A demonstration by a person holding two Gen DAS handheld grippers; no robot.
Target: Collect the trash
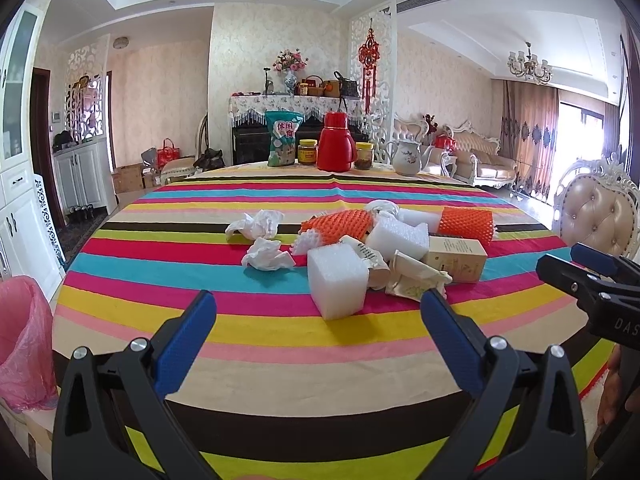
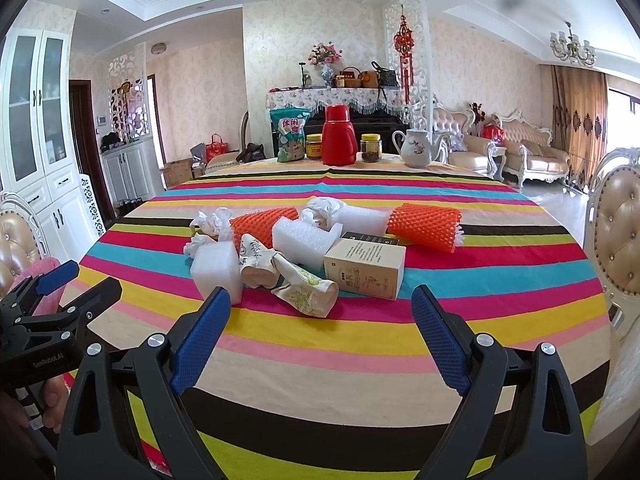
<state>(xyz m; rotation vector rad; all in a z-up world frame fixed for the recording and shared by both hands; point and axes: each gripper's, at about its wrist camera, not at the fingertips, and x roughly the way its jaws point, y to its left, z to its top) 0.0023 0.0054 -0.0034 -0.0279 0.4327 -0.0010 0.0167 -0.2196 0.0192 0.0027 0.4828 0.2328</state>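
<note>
- A pink bin bag hangs at the far left, beside the bench and below its top.
- The left hand-held gripper hovers over the near edge of the striped cloth, jaws spread wide and empty.
- Two crumpled tissues lie at the left end of the trash pile, apart from both grippers.
- A white foam block stands nearest the left gripper, just beyond its fingertips.
- Behind it lie an orange net sleeve and a second foam block.
- Two crushed paper cups lie touching each other in the middle of the pile.
- A small carton lies just right of the cups, straight ahead of the right hand-held gripper, whose jaws are likewise wide apart and hold nothing.
- A second orange net lies at the pile's right end.
- At the far edge stand a snack bag, jars, a red flask and a white teapot.
</note>
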